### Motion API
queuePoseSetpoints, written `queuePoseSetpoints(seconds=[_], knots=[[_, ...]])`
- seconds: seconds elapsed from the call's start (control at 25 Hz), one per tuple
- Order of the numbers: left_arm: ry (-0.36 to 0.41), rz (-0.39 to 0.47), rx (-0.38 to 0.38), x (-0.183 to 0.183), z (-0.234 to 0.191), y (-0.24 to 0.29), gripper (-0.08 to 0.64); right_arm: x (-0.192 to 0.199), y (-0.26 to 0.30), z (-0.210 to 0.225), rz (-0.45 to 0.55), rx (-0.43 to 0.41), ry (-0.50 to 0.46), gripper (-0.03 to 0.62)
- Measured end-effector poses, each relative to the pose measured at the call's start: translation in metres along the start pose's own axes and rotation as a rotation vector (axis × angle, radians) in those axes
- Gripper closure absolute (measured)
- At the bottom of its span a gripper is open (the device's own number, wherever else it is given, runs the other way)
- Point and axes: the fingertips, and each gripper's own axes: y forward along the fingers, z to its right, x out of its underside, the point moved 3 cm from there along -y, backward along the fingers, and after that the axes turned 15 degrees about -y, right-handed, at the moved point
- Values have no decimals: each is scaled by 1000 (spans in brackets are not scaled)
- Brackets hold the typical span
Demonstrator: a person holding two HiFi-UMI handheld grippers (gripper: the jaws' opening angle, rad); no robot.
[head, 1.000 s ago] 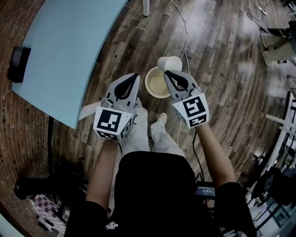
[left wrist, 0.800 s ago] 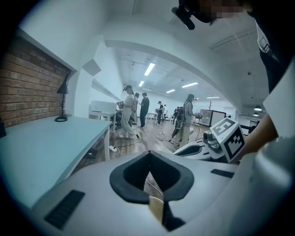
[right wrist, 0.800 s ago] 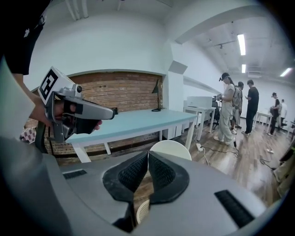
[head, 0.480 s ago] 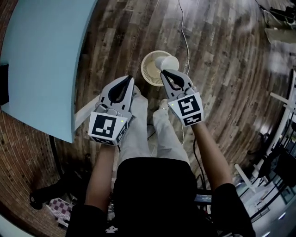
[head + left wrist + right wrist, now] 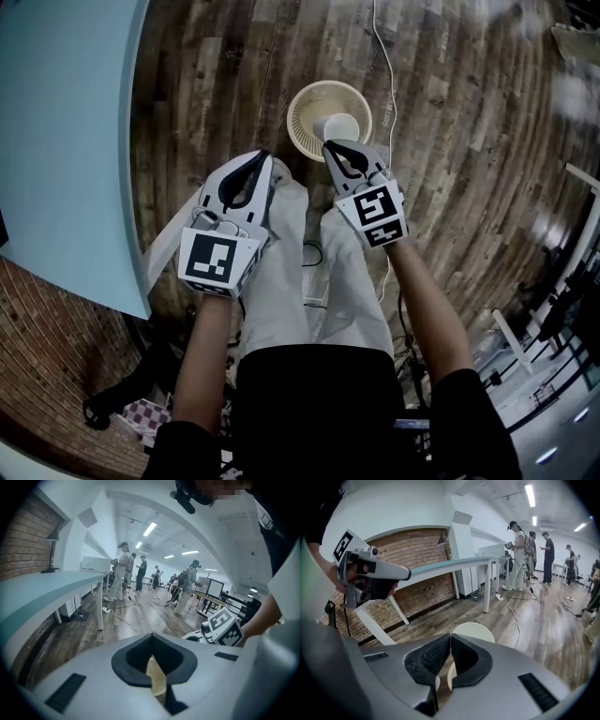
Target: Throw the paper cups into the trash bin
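Note:
A white paper cup (image 5: 341,126) hangs by its rim from my right gripper (image 5: 328,146), which is shut on it. The cup is right over the mouth of the round cream mesh trash bin (image 5: 302,111) on the wood floor. In the right gripper view the cup (image 5: 473,631) shows just past the closed tips of the right gripper (image 5: 450,638), with a strip of bin mesh (image 5: 451,676) below. My left gripper (image 5: 260,156) is shut and holds nothing, left of the bin. In the left gripper view the left gripper (image 5: 151,637) points over the bin's mesh (image 5: 156,679).
A light blue table (image 5: 66,141) fills the left side, with a brick wall (image 5: 37,337) beneath it. A white cable (image 5: 389,84) runs across the floor past the bin. My legs (image 5: 281,262) stand right behind the bin. Several people (image 5: 124,569) stand far off in the room.
Both grippers have sunk toward the floor. The cup has gone from the bin's far right rim to over the middle of its mouth. The jaws stay as they were.

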Motion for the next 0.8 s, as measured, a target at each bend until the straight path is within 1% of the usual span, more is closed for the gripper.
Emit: queuePoseSetpoints(seconds=[0.28, 0.48, 0.56, 0.72, 0.8], knots=[[-13, -51, 27, 43, -19, 38, 554, 58, 48, -1, -44, 3, 68, 580], [3, -90, -2, 72, -37, 65, 553, 106, 78, -3, -91, 9, 125, 580], [-2, -100, 8, 88, -43, 73, 554, 126, 89, -6, -113, 11, 144, 580], [-32, -115, 18, 116, -56, 88, 554, 158, 111, -11, -150, 2, 163, 580], [-32, -129, 18, 126, -62, 96, 553, 173, 122, -11, -170, -2, 166, 580]])
